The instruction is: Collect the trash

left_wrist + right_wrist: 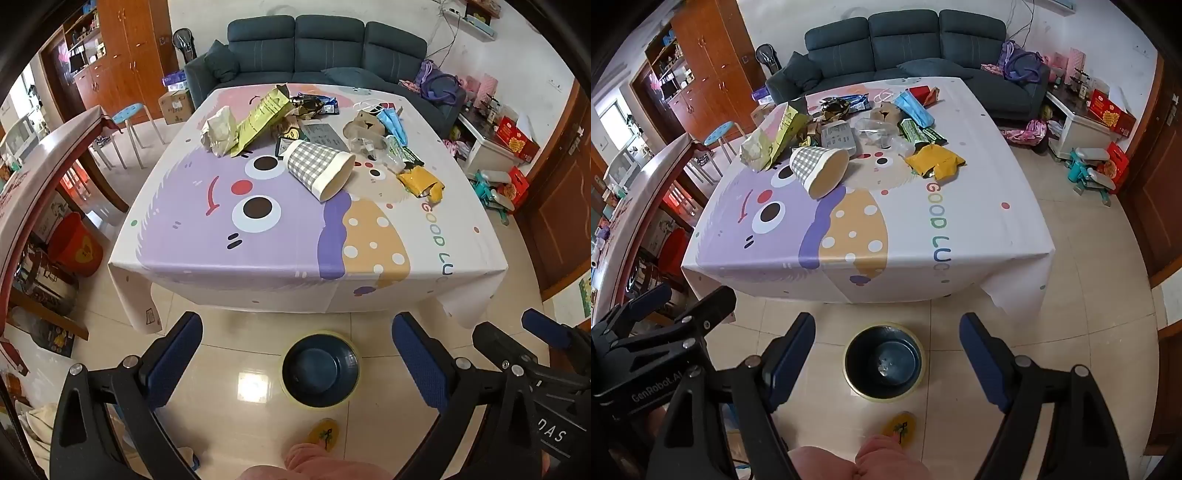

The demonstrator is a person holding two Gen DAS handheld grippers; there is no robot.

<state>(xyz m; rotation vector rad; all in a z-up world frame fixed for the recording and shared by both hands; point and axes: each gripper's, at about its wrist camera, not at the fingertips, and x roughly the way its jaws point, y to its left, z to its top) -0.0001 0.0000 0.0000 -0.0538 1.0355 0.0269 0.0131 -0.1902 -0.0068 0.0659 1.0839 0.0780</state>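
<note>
Both grippers hang low over the floor, short of the table (406,236), nothing between the fingers. Left gripper (297,354) jaws released, wide apart. Right gripper (886,354) jaws released too, wide apart.

Bin (320,368), dark inside with a yellowish rim, stands on the floor tiles just in front of the table's near edge; looks empty apart from small specks at the bottom in the right wrist view.

Trash is all on the table, bunched toward its far half:
- Cup (320,170), grey check paper, lying on its side, mouth toward the near edge, closest piece to the bin.
- Green bag (260,120) behind the cup to the left, leaning on a crumpled wrapper (219,131).
- Yellow packet (421,182) right of the cup, apart from it.
- Clear plastic (369,142) and blue masks (393,122) behind the yellow packet, touching each other.
- Dark foil wrappers (314,105) at the far edge.
- Red box (921,93) at the far edge, seen only in the right wrist view.

Sofa (325,48) stands behind the table.
</note>
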